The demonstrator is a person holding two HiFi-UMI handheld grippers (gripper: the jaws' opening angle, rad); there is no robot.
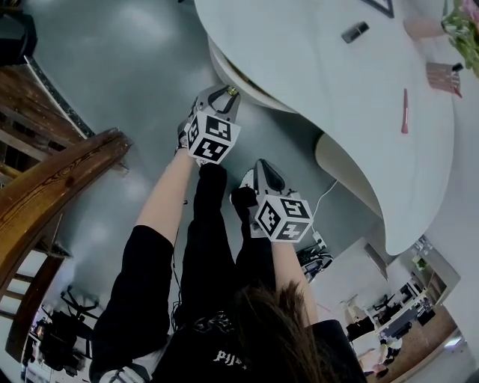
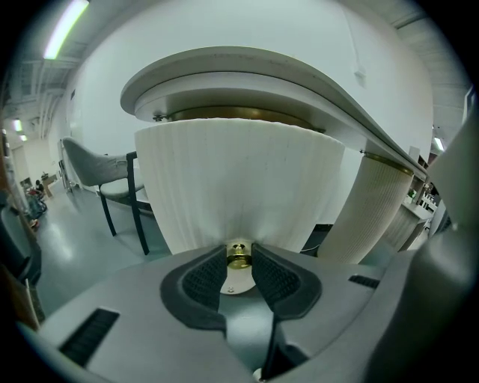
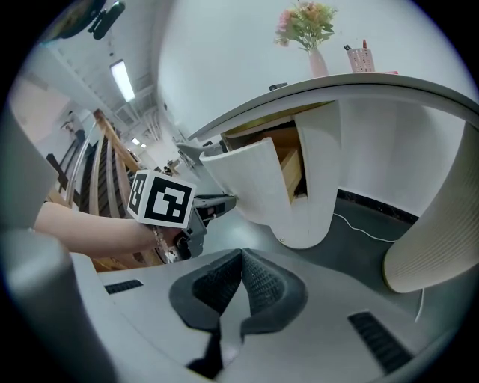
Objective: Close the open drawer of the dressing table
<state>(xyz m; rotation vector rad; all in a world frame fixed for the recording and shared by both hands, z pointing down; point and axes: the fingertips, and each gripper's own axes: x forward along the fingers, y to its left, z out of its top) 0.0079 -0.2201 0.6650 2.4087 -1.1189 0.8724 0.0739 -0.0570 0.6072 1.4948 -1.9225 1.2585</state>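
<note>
Dressing table (image 1: pixel 359 97), white and curved, has its ribbed drawer (image 2: pixel 239 187) standing out over bare floor (image 1: pixel 135 67). Left gripper (image 1: pixel 224 93) seems clamped on the drawer's brass knob (image 2: pixel 239 254). Right gripper (image 3: pixel 241 258), jaws together, holds nothing. Shirt print (image 1: pixel 224 355) is too blurred to read.

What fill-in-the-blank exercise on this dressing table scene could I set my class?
1. The left claw is closed on the drawer's brass ____.
2. The drawer of the dressing table stands ____.
3. The right claw has its jaws together and holds ____.
4. The vase on the tabletop holds pink ____.
Missing words: knob; open; nothing; flowers.
</note>
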